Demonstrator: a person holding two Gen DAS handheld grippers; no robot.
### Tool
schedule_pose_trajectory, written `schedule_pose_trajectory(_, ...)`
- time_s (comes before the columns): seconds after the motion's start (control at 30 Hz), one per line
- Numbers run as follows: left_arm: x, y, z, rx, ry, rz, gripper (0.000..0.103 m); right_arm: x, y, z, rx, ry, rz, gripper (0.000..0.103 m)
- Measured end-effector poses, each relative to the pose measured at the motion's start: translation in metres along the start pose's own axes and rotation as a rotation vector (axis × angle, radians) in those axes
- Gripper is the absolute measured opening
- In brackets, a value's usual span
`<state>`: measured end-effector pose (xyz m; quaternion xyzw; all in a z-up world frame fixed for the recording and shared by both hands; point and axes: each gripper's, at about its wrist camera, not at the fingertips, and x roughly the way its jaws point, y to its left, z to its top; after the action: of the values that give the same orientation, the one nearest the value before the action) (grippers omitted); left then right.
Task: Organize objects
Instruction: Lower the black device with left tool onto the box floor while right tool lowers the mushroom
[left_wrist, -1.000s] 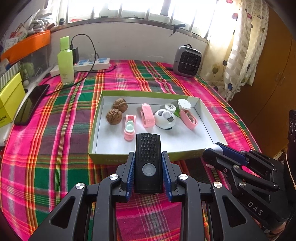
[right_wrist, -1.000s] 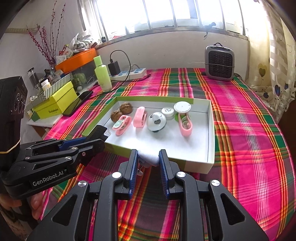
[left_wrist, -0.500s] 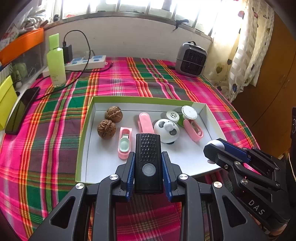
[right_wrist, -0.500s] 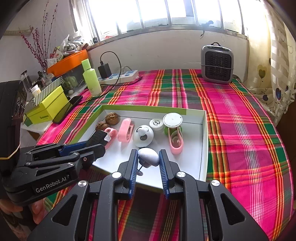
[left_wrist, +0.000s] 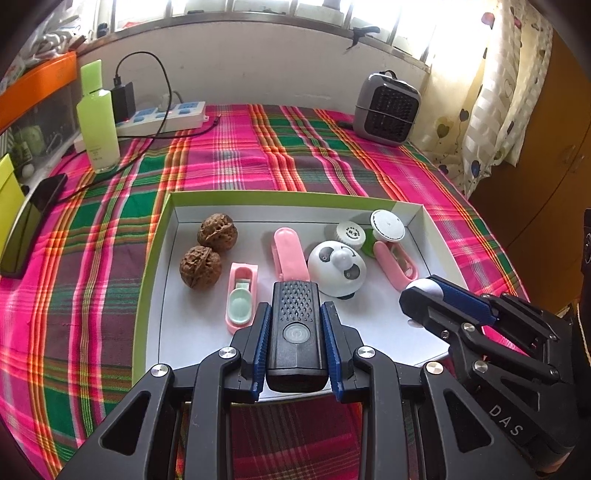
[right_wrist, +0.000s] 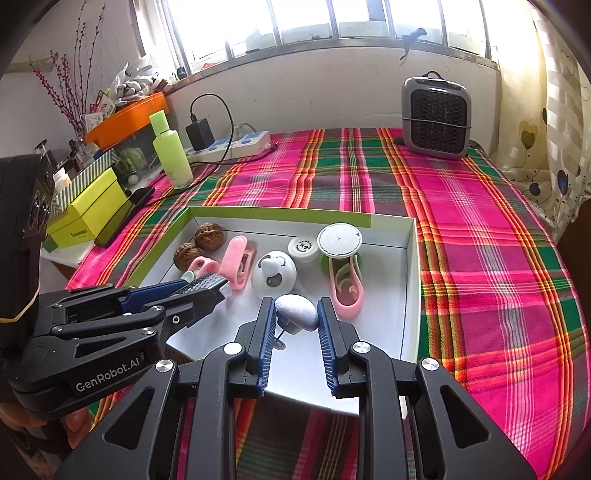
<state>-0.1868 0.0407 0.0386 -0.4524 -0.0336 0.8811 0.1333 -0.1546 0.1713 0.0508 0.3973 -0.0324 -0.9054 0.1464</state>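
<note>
My left gripper (left_wrist: 295, 325) is shut on a black rectangular device (left_wrist: 295, 332) with a round button, held over the near edge of the green-rimmed white box (left_wrist: 258, 197). My right gripper (right_wrist: 295, 321) is shut on a small white rounded object (right_wrist: 296, 312), over the box's near right part; it shows in the left wrist view (left_wrist: 424, 288). In the box lie two walnuts (left_wrist: 207, 251), pink clips (left_wrist: 290, 254), a panda-faced ball (left_wrist: 337, 267) and round white caps (left_wrist: 387, 224).
A plaid cloth (right_wrist: 480, 221) covers the table. A grey heater (right_wrist: 436, 114) stands at the back right. A green bottle (left_wrist: 98, 122), a power strip (left_wrist: 162, 116) with charger, a phone (left_wrist: 29, 218) and yellow boxes (right_wrist: 88, 210) are on the left.
Both grippers have moved forward over the box's near edge, carrying the black device and the white object; the box looks closer and larger now.
</note>
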Motion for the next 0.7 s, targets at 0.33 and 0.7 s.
schedule_pose_trajectory(0.33, 0.011, 0.0, 0.003, -0.008, 0.021, 0.012, 0.025, 0.008, -0.003, 0.001, 0.001, 0.016, 0.002, 0.024)
schedule_pose_trajectory(0.7, 0.019, 0.001, 0.004, -0.013, 0.024, 0.024, 0.025, 0.018, -0.005, -0.001, 0.0, 0.038, 0.0, 0.024)
